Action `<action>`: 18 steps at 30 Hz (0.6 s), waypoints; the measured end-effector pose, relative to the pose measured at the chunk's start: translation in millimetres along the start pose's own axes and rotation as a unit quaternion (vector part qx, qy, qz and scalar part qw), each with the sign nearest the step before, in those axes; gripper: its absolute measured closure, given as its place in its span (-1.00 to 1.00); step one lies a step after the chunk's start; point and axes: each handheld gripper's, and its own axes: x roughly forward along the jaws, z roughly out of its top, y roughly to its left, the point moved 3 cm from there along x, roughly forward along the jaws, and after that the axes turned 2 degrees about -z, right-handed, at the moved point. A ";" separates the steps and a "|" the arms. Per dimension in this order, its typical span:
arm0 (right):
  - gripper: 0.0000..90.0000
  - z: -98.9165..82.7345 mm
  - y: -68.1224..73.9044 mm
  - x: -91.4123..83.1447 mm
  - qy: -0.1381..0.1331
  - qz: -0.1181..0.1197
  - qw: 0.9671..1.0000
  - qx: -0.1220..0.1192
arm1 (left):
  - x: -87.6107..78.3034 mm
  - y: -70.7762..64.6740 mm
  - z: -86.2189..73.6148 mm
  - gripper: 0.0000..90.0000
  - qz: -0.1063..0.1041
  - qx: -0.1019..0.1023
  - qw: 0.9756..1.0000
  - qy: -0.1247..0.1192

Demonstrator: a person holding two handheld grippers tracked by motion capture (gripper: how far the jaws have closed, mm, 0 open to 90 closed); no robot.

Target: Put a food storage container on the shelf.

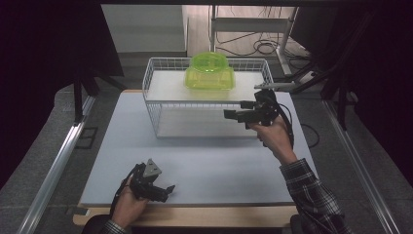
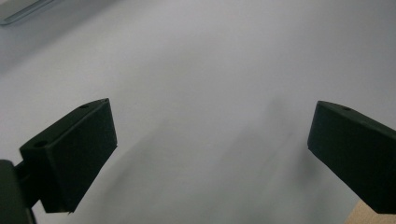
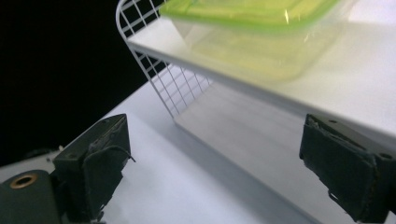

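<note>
High view first — what do you see?
— A white wire rack (image 1: 155,105) stands at the far middle of the table (image 1: 204,165). A green box (image 1: 210,72) with its lid on sits on the rack's upper shelf, toward the right half.

— Where is the right gripper (image 1: 233,115)?
— Held in the air just off the rack's right front corner, pointing left across the rack's open front, at about the level between the two shelves. The box is above and behind it, apart from it.

— Are its jaws on anything?
— No. In the right gripper view they stand wide apart with nothing between the pads; past them are the lower shelf and the edge of the upper shelf, with the box (image 3: 252,37) above on that shelf.

— And the left gripper (image 1: 165,190)?
— Low at the near left of the table, in the person's hand, well apart from the rack. The left gripper view shows its jaws spread wide over bare table (image 2: 210,70), gripping nothing.

— Is the box tilted?
— It sits flat on the shelf, upright, touched by neither gripper.
</note>
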 end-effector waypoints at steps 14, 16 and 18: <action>-0.88 -53.6 -1.6 -3.3 0.037 -0.026 0.998 -0.045 | 0.9 -0.7 -0.3 -0.98 0.000 0.002 1.000 0.003; -0.89 -61.3 -1.8 -3.1 0.039 -0.033 0.997 -0.050 | 1.1 -0.8 -0.3 -0.98 -0.001 0.002 1.000 0.004; -0.89 -69.1 -3.1 -2.9 0.042 -0.037 0.997 -0.051 | 1.2 -0.7 -0.4 -0.98 0.000 0.002 1.000 0.005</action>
